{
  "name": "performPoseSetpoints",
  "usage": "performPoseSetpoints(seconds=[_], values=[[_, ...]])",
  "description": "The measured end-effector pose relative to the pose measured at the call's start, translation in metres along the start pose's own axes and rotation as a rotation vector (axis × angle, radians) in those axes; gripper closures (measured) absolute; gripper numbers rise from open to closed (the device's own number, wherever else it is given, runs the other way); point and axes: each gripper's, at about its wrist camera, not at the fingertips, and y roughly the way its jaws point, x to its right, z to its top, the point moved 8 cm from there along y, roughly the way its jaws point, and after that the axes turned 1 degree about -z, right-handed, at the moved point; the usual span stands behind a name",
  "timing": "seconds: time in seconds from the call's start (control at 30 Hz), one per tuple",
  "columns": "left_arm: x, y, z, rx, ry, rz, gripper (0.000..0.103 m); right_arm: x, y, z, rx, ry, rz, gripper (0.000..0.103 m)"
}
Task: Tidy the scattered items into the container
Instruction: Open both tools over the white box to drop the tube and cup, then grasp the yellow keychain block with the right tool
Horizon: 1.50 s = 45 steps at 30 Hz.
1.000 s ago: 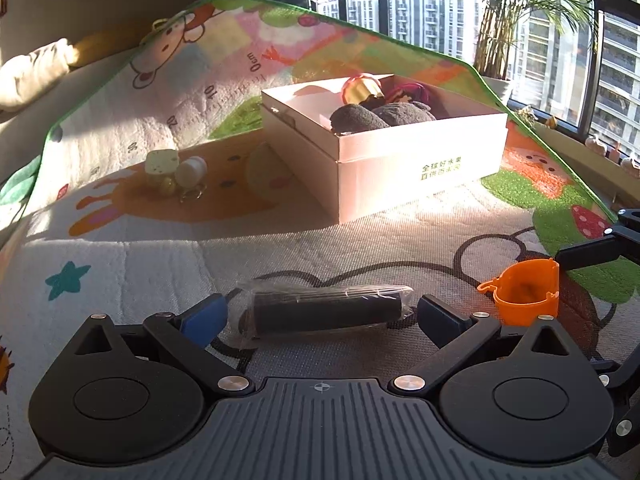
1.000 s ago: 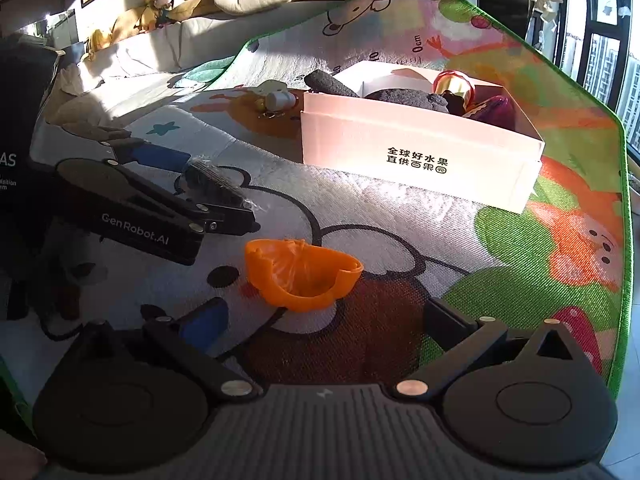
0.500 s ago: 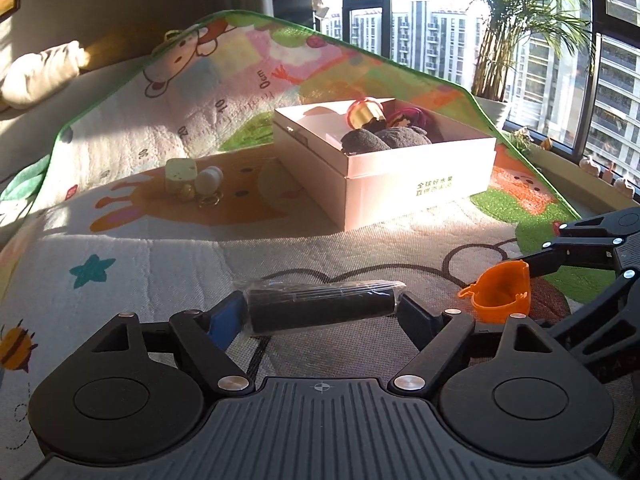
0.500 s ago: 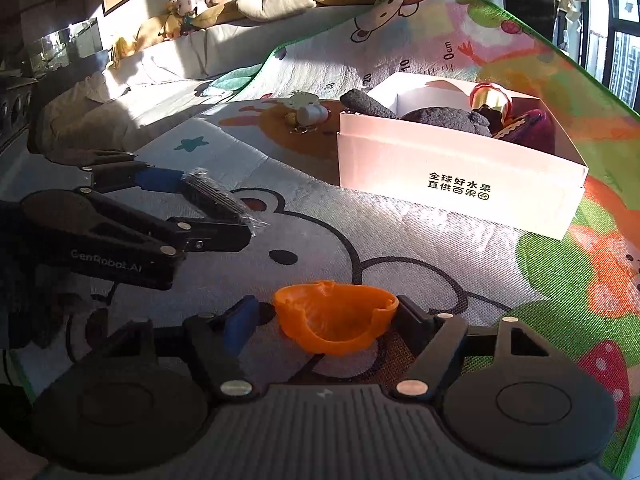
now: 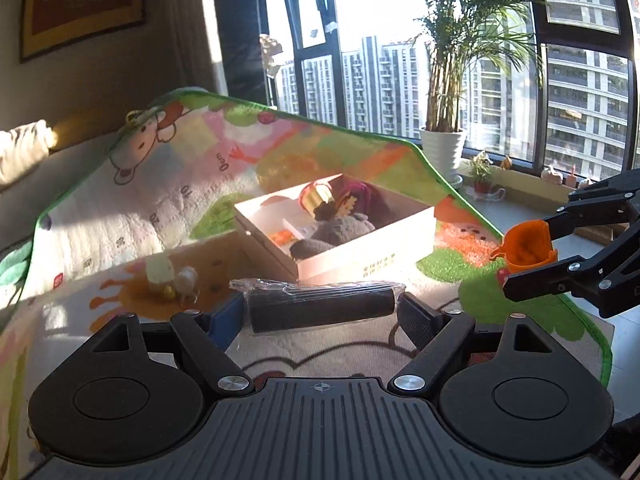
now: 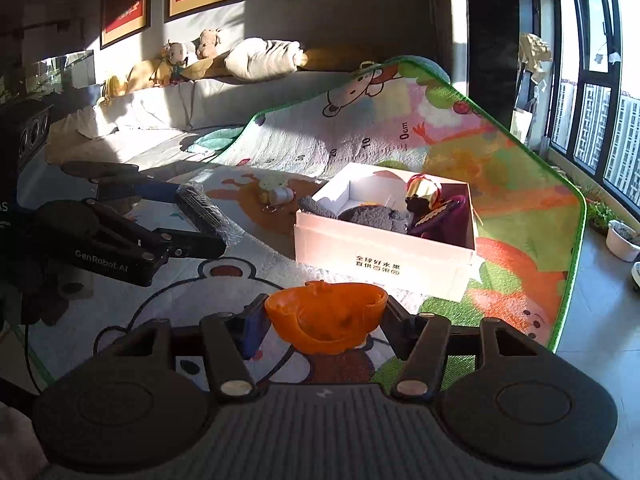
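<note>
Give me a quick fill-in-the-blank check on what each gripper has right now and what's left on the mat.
1. The left gripper is shut on a plastic-wrapped ____ roll.
2. The right gripper is shut on an ____ cup.
3. The white cardboard box stands on the ____.
4. The small toys lie ____ the box.

Missing: black; orange; play mat; outside

Both wrist cameras look forward and down along their jaws, sharing the box [image 5: 360,256] and mat [image 6: 520,184].
</note>
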Motion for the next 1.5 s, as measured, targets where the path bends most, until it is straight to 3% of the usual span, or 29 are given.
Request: performPoseSetpoints(seconds=[0.17,0.37,0.4,0.43,0.5,0.63,0.73,0.93,1.13,1.23,1.37,1.5], values=[[-0.007,0.035,0.071,0.088,0.075,0.005,0.016,0.038,-0.007,0.064,0.096,0.071,-0.027,0.044],[-0.028,0.104,0.117,0.105,0.001,-0.054,0.016,0.084,0.040,0.139,0.122,0.177,-0.064,0.044],[-0.031,0.115,0.119,0.101,-0.019,-0.073,0.010,0.090,0.049,0.149,0.124,0.202,-0.052,0.043],[-0.035,0.126,0.120,0.089,-0.044,-0.096,0.005,0.097,0.061,0.160,0.123,0.232,-0.034,0.041],[-0.046,0.136,0.119,0.072,-0.097,-0.102,0.006,0.111,0.082,0.172,0.104,0.295,-0.039,0.017],[-0.083,0.127,0.090,0.042,-0.171,-0.084,0.002,0.118,0.099,0.177,0.114,0.311,-0.049,0.017],[-0.105,0.112,0.054,-0.003,-0.154,0.004,0.001,0.110,0.109,0.173,0.102,0.281,-0.052,0.017],[-0.136,0.077,-0.022,-0.091,-0.154,0.174,0.000,0.052,0.157,0.169,-0.002,0.208,0.011,0.015],[-0.153,0.050,-0.064,-0.094,-0.296,0.170,0.000,-0.036,0.235,0.171,-0.171,0.120,0.100,0.016],[-0.153,0.042,-0.073,-0.063,-0.345,0.156,0.000,-0.075,0.280,0.163,-0.260,0.057,0.109,0.025],[-0.145,0.041,-0.076,-0.040,-0.339,0.135,0.000,-0.096,0.334,0.159,-0.326,0.074,0.095,0.026],[-0.140,0.045,-0.078,-0.047,-0.335,0.120,0.000,-0.101,0.377,0.149,-0.362,0.075,0.023,0.026]])
